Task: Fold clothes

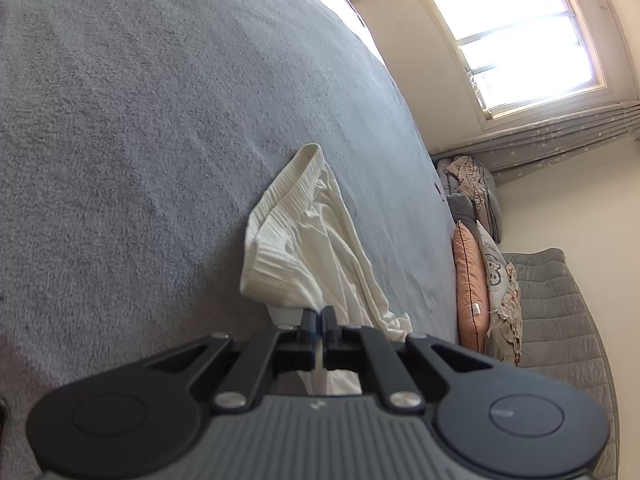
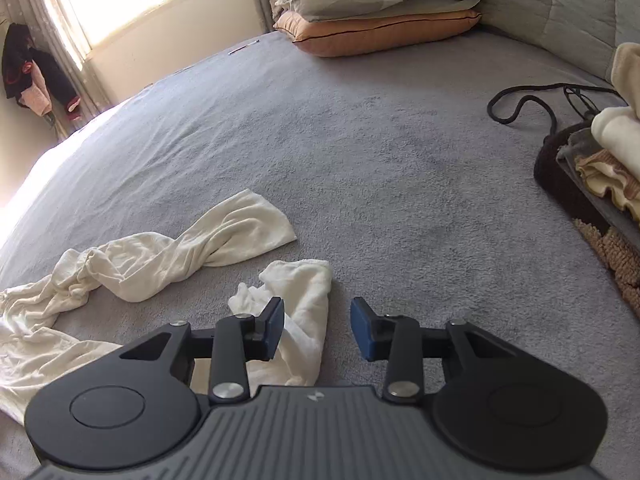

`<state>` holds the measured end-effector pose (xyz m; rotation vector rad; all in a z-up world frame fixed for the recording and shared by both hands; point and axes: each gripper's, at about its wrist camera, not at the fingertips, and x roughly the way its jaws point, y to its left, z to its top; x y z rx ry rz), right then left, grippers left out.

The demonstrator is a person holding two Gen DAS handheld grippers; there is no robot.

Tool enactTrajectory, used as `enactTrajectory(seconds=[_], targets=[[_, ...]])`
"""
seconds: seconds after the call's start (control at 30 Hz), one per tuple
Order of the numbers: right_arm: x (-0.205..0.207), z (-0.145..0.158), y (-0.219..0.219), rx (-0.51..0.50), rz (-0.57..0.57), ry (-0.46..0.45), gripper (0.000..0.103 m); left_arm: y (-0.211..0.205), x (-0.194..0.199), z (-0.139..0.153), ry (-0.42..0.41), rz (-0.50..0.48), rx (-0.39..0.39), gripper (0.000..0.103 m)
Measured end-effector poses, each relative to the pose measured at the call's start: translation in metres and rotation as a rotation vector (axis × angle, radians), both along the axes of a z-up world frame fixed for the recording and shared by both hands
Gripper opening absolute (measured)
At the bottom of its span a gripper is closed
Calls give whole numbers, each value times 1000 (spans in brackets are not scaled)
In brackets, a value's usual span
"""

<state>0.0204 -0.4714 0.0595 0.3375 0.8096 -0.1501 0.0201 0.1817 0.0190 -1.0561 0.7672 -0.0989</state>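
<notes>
My left gripper point(image 1: 319, 314) is clamped on the edge of cream trousers point(image 1: 304, 240), whose ribbed elastic waistband point(image 1: 286, 196) stretches ahead of my jaws across the grey bedspread point(image 1: 140, 120). My right gripper point(image 2: 318, 330) hangs with its jaws spread wide, holding nothing (blue pads facing each other); one crumpled trouser leg point(image 2: 304, 312) lies between them, nearer the left pad, the other twisted leg point(image 2: 200, 246) ahead and left.

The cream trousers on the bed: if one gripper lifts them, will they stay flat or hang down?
The cream trousers would probably hang limp: the legs already lie twisted. Thin, so likely light. The left gripper pinches only one edge, so the rest may trail on the bed.
</notes>
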Motion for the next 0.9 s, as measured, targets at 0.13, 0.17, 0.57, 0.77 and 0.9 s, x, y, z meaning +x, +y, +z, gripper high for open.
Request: enactTrajectory(seconds=[0.13,0.17,0.57,0.77,0.9], targets=[[-2,3,40,-112,191,96,29,2,0,1,1,8,-4,2],[-4,6,52,-147,235,107,29,3,0,0,2,9,-6,2],[-14,15,80,-377,364,85,29,3,1,2,3,5,-6,2],[-14,24,102,-503,460,-35,29,-1,4,2,6,3,0,2],[-1,5,109,-538,486,60,27,-2,6,1,8,2,0,2]])
